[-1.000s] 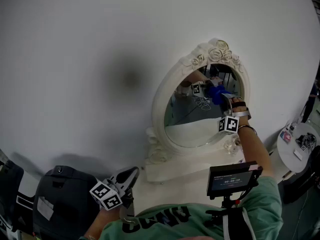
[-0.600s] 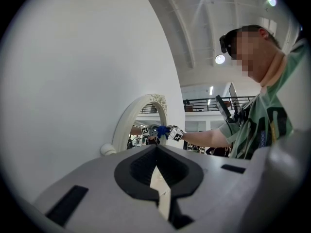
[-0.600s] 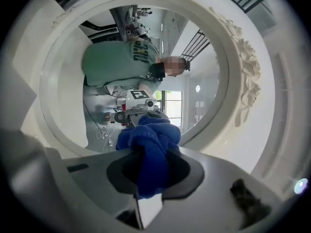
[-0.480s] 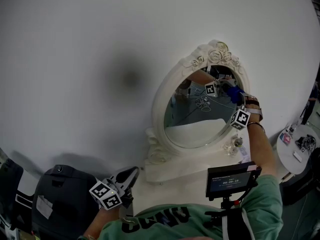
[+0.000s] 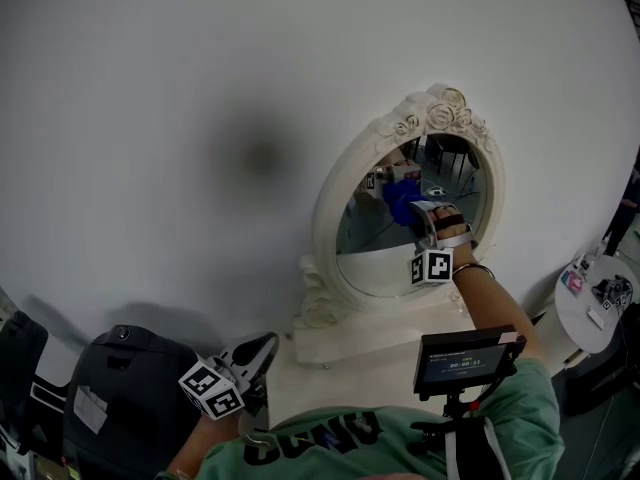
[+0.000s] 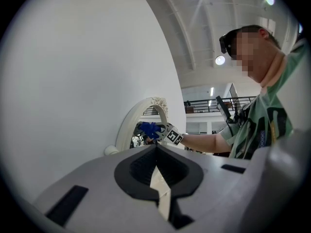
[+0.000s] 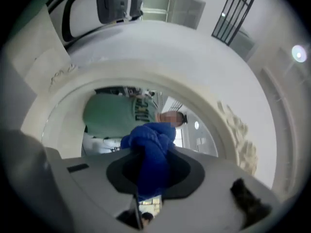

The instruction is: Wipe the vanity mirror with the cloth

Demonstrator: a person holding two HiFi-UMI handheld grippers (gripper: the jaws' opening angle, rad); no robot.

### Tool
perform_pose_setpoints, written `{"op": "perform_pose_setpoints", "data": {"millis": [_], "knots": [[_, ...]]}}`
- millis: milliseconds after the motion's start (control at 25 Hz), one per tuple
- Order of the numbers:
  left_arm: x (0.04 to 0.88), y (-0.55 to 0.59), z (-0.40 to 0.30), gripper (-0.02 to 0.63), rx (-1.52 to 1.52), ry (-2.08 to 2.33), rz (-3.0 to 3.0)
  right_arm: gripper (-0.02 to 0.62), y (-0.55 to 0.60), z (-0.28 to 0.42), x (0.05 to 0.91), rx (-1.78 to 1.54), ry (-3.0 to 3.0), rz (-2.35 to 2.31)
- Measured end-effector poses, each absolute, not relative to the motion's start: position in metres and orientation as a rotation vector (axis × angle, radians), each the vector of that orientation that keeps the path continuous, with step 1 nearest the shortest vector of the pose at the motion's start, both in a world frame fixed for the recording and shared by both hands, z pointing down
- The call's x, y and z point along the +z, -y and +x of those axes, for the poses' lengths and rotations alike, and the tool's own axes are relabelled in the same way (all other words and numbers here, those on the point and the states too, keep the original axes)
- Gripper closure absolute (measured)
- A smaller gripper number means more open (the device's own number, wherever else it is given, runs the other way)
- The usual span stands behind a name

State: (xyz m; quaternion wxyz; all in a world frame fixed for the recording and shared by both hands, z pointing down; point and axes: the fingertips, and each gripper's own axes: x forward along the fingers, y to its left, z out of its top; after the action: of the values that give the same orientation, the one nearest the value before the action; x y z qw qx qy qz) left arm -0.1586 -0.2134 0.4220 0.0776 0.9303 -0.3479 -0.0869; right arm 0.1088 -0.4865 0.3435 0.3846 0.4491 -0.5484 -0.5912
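From where I stand, the right gripper [image 5: 412, 213] is clamped tight on a bunched blue cloth [image 5: 398, 200], holding it against the glass of the oval vanity mirror [image 5: 372, 258], toward the upper middle of the pane inside the white carved frame [image 5: 322, 223]. The left gripper [image 5: 262, 352] hangs low, well apart from the mirror, jaws closed together on nothing.

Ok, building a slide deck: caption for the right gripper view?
Right gripper, shut on a blue cloth, facing the white-framed vanity mirror.
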Motion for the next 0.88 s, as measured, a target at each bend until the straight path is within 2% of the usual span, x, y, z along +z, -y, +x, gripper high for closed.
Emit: {"op": "perform_pose_setpoints", "data": {"millis": [200, 320, 600, 880], "knots": [[0.423, 0.211, -0.164, 0.600, -0.260, 1.055, 2.790, 0.525, 0.466, -0.011, 0.350, -1.685, 1.509, 0.999], [0.423, 0.209, -0.169, 0.600, -0.270, 1.071, 2.785, 0.525, 0.473, -0.030, 0.354, -1.698, 1.519, 0.998], [0.424, 0.213, -0.173, 0.600, -0.269, 1.082, 2.767, 0.525, 0.477, -0.021, 0.356, -1.751, 1.504, 0.955], [0.425, 0.217, -0.159, 0.600, -0.246, 1.061, 2.776, 0.525, 0.498, 0.087, 0.357, -1.645, 1.409, 1.056]]}}
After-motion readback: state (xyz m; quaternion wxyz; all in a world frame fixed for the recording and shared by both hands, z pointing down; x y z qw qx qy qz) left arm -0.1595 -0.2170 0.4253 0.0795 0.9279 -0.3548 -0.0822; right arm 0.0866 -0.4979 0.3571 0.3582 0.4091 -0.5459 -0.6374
